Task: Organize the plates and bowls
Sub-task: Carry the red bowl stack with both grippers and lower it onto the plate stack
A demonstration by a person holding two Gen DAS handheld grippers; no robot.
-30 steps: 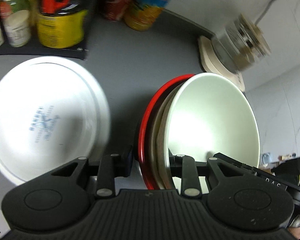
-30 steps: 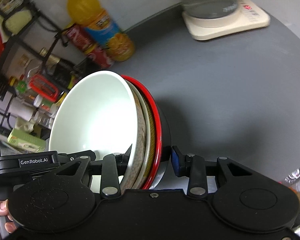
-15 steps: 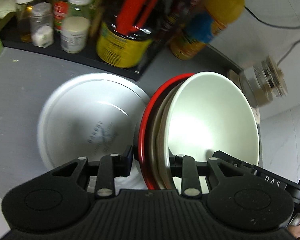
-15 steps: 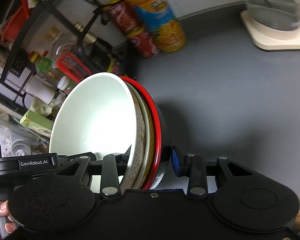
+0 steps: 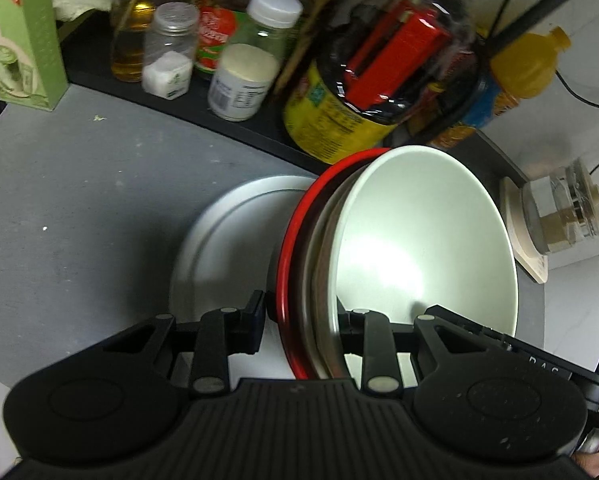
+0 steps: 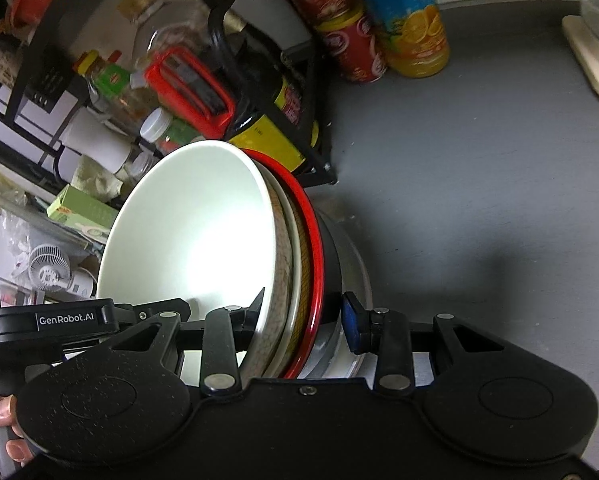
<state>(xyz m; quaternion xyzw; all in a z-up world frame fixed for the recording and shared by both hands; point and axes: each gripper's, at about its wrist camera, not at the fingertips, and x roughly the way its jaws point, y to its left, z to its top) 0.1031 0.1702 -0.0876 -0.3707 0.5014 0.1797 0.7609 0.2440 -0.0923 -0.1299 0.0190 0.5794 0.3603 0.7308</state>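
The grey table (image 5: 79,184) is carrying a white plate (image 5: 227,248) near its rack-side edge. Both hand-held grippers, left (image 5: 301,320) and right (image 6: 303,316), are clamping the tilted bowl stack (image 5: 415,248) directly over that plate.

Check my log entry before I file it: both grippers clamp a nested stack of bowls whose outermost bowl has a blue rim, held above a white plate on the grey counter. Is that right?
Not quite: the outermost bowl's rim is red, not blue, as the left wrist view shows. The rest stands: the left gripper and right gripper both clamp the nested stack of bowls above the white plate on the grey counter.
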